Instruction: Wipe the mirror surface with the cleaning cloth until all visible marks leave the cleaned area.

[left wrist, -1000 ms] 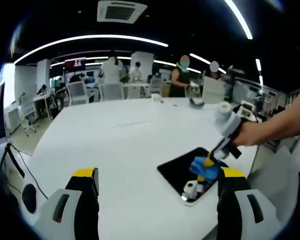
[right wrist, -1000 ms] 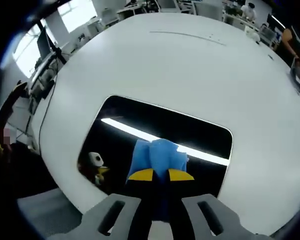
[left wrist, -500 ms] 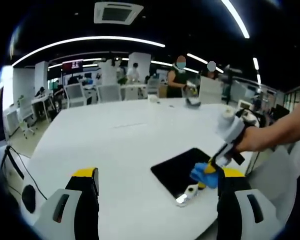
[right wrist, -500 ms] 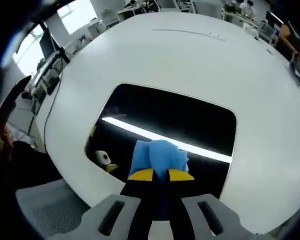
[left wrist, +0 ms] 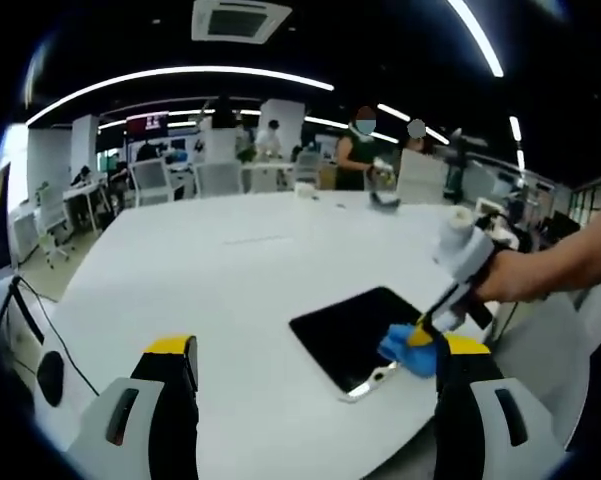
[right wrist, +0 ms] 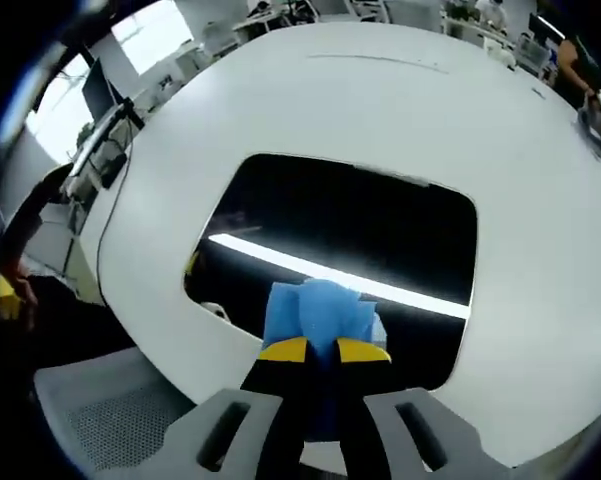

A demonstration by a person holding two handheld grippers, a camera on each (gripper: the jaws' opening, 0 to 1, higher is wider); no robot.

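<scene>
A dark rectangular mirror point(right wrist: 360, 230) lies flat on the white table point(right wrist: 380, 110) near its edge and reflects a bright ceiling light strip. My right gripper point(right wrist: 323, 350) is shut on a blue cleaning cloth point(right wrist: 315, 310), pressed onto the mirror's near edge. In the left gripper view the same mirror point(left wrist: 350, 325) lies at the right, with the cloth point(left wrist: 405, 345) at its near right corner under the right gripper point(left wrist: 420, 335), held by a person's hand. My left gripper point(left wrist: 310, 350) hovers open above the table, with nothing between its fingers.
Past the big white table point(left wrist: 230, 270) is an office with chairs, desks and several people at the far end. A grey mesh chair seat point(right wrist: 110, 420) sits below the table edge. Black cables point(left wrist: 30, 320) hang off the left side.
The right gripper has dragged the cloth toward the mirror's near edge. In the left gripper view the mirror sits further left; the gripper's reflection has slipped off the glass.
</scene>
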